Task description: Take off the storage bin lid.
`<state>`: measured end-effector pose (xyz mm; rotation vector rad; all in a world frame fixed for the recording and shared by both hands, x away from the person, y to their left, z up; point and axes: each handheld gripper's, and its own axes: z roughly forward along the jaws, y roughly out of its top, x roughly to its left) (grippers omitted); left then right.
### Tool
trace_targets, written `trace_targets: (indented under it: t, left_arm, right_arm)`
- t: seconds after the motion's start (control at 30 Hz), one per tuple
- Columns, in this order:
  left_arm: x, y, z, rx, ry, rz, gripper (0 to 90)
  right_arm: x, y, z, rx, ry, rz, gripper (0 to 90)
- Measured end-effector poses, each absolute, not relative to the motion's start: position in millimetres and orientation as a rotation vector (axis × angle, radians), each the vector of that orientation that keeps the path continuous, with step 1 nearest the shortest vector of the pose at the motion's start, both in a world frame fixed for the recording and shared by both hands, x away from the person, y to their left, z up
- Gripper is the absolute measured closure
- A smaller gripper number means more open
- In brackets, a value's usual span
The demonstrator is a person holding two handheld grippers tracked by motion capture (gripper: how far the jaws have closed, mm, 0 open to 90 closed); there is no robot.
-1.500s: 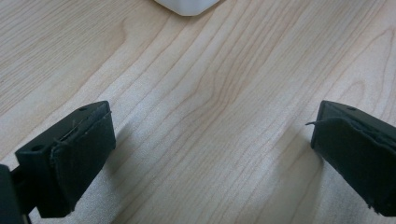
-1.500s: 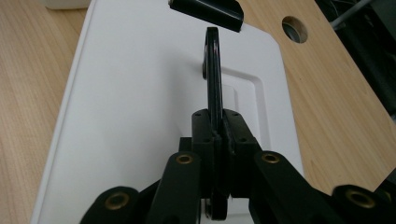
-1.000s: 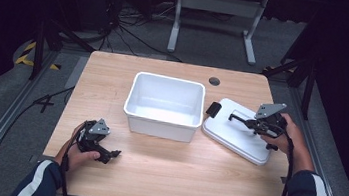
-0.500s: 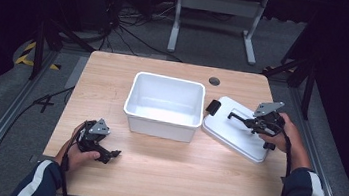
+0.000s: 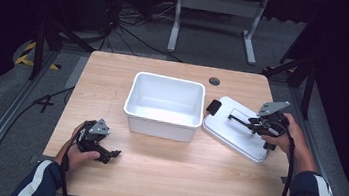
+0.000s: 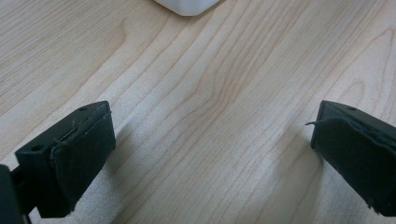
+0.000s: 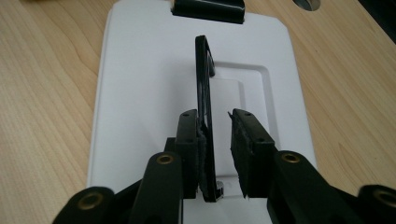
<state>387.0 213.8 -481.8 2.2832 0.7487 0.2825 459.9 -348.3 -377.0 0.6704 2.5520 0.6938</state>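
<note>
A white bin lid (image 5: 231, 130) lies flat on the table to the right of an empty white bin (image 5: 162, 121). Its thin black handle (image 7: 203, 74) stands upright on the lid (image 7: 140, 93). My right gripper (image 7: 217, 135) straddles that handle: the left pad touches it and the right pad stands a small gap off, so it is open. In the high view the right gripper (image 5: 252, 125) sits over the lid's middle. My left gripper (image 5: 112, 155) rests at the table's front left, jaws wide open over bare wood (image 6: 210, 149), nothing between them.
A black latch (image 5: 212, 107) sits on the lid's end nearest the bin, also seen as the latch (image 7: 208, 10) ahead of the right jaws. A round cable hole (image 5: 214, 81) is in the table behind the lid. The bin's corner (image 6: 187, 5) lies ahead of the left jaws.
The right hand has shifted only slightly over the lid. The left hand and gripper have stayed in place.
</note>
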Motion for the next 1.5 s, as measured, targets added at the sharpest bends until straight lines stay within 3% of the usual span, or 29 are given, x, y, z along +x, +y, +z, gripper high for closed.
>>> trace_targets:
  t: [0.3, 0.73, 1.5]
  left_arm:
    - [387.0, 213.8, -481.9, 2.283, 0.748, 0.283, 0.3]
    - [386.6, 213.7, -482.0, 2.280, 0.752, 0.285, 0.3]
    - [382.7, 215.4, -482.3, 2.279, 0.747, 0.290, 0.6]
  right_arm:
    - [448.3, -350.3, -369.1, 0.707, 2.538, 0.751, 63.0]
    - [422.2, -363.1, -352.1, 0.838, 2.364, 0.850, 35.6]
    - [372.6, -386.6, -364.2, 0.860, 2.292, 0.838, 31.4]
